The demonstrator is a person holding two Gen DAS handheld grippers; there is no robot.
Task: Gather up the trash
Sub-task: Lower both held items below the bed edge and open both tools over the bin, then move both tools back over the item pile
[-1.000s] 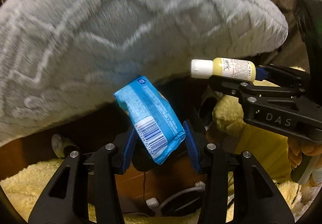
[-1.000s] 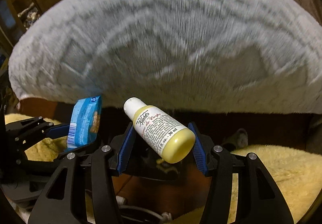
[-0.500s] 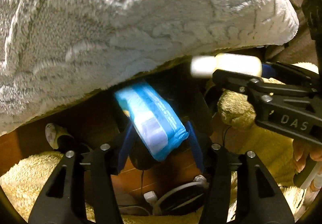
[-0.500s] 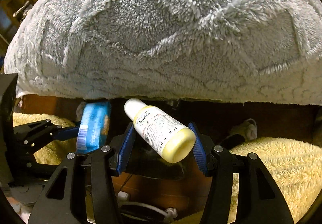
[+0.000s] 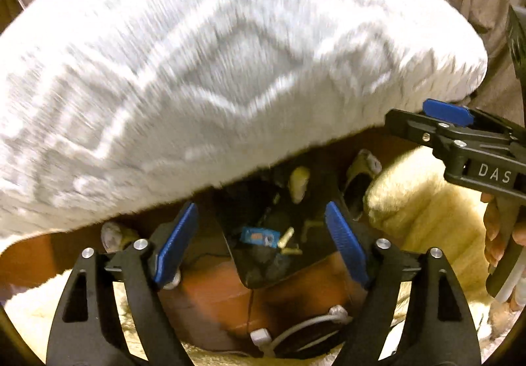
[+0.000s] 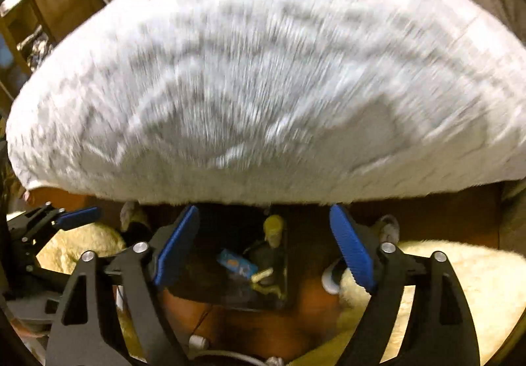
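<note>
Both grippers hang over a black trash bin (image 5: 263, 272) on the floor, below the edge of a grey cushion. Inside the bin lie the blue snack wrapper (image 5: 258, 237) and the small yellow lotion bottle (image 5: 299, 185). My left gripper (image 5: 261, 242) has its jaws opening, with nothing between the blue pads. The right wrist view shows the same bin (image 6: 210, 287), the wrapper (image 6: 238, 262) and the bottle (image 6: 274, 229). My right gripper (image 6: 264, 246) also has its jaws opening and holds nothing. It stands just right of the left one.
A large fluffy grey cushion (image 5: 213, 70) overhangs the bin and fills the upper view. A pale yellow shaggy rug (image 5: 424, 201) lies around on a wooden floor. White cables and a plug (image 5: 296, 329) lie in front of the bin. A person's hand (image 5: 496, 234) holds the right gripper's handle.
Both grippers opened and rose a little. The blue wrapper dropped from the left one and the yellow bottle from the right one; both now lie in the bin.
</note>
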